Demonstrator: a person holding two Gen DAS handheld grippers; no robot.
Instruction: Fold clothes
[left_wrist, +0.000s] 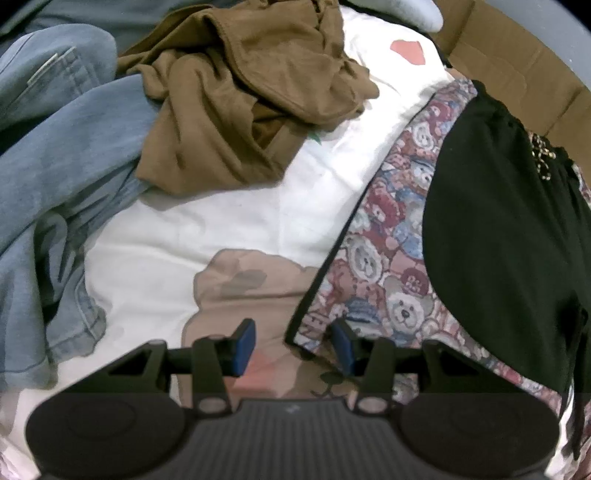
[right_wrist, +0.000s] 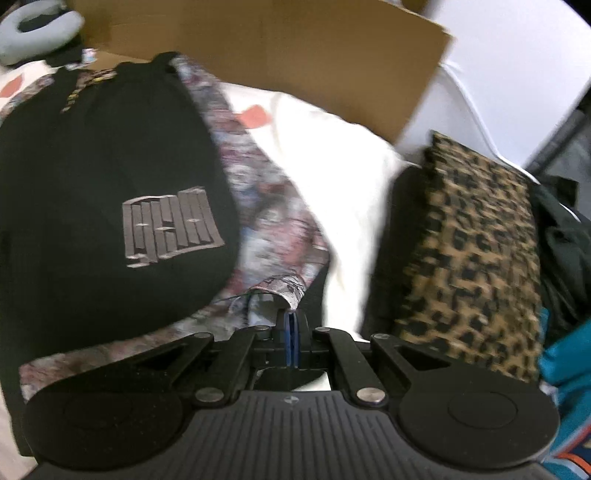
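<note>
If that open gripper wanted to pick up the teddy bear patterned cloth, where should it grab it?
Probably at the near dark-trimmed corner of the teddy bear cloth, straight ahead of the left gripper. That corner lies flat and free on the white sheet, clear of the black garment covering its right side, so coming in low from the left should slide one finger under.

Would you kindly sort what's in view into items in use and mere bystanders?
In use: teddy-bear print garment, black garment lying on it, right claw pinching its edge, left claw open.
Bystanders: brown top, jeans, leopard-print pile, cardboard.
</note>
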